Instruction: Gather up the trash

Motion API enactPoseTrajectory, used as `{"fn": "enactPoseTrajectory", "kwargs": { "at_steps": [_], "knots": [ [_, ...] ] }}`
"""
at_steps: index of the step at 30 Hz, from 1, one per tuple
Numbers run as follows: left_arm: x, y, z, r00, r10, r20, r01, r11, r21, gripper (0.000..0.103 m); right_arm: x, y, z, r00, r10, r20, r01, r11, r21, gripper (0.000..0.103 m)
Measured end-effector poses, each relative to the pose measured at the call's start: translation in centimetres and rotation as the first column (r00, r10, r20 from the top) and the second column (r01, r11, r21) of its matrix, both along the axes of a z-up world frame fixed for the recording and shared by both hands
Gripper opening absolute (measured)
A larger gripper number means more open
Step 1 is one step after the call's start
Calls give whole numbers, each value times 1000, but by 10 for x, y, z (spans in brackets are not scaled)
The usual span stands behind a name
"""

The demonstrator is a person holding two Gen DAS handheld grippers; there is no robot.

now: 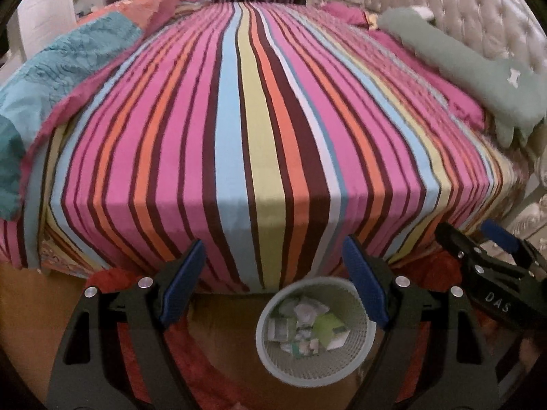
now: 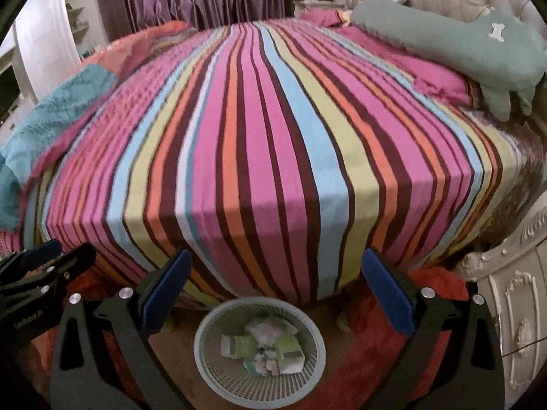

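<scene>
A pale green mesh waste basket [image 1: 273, 358] stands on the floor at the foot of the bed; it also shows in the right wrist view [image 2: 212, 372]. It holds crumpled white paper [image 1: 307, 309] and small green and white cartons [image 2: 290, 350]. My left gripper [image 1: 273, 266] is open and empty, held above the basket. My right gripper [image 2: 275, 276] is open and empty, also above the basket. The right gripper appears at the right of the left wrist view [image 1: 478, 242]. The left gripper appears at the left edge of the right wrist view [image 2: 65, 253].
A bed with a striped multicolour sheet [image 1: 266, 130] fills both views. A teal blanket [image 1: 58, 65] lies at its left, a green plush pillow [image 2: 444, 44] at its right by the tufted headboard [image 1: 461, 3]. A red rug [image 2: 372, 352] lies under the basket. A white carved cabinet [image 2: 512, 314] stands right.
</scene>
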State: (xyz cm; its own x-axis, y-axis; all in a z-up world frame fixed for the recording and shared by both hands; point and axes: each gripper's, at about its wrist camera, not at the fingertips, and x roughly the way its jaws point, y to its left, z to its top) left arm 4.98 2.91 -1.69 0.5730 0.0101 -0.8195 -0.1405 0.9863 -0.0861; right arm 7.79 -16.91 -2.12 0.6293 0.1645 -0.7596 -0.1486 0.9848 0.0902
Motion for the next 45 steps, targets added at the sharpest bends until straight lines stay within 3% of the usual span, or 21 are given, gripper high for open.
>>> {"fn": "enactPoseTrajectory", "kwargs": {
  "at_steps": [6,15,24,35,45],
  "knots": [
    [0,-1,30,997,11,74,-11,1000,-9,80,0,-3,22,998,-2,56,0,999,43,95],
    [-1,-9,65,989,5,147,-15,997,69,80,1,-3,54,989,0,151,-9,998,58,95],
    [4,-11,82,977,-8,214,-3,999,48,80,-2,0,83,952,32,305,-46,998,40,95],
    [8,-18,106,963,-12,268,-20,993,118,80,-2,5,88,943,44,330,-58,998,34,95],
    [9,-19,109,964,-12,264,-22,992,123,80,3,3,89,950,26,312,-39,999,34,95]
  ]
}}
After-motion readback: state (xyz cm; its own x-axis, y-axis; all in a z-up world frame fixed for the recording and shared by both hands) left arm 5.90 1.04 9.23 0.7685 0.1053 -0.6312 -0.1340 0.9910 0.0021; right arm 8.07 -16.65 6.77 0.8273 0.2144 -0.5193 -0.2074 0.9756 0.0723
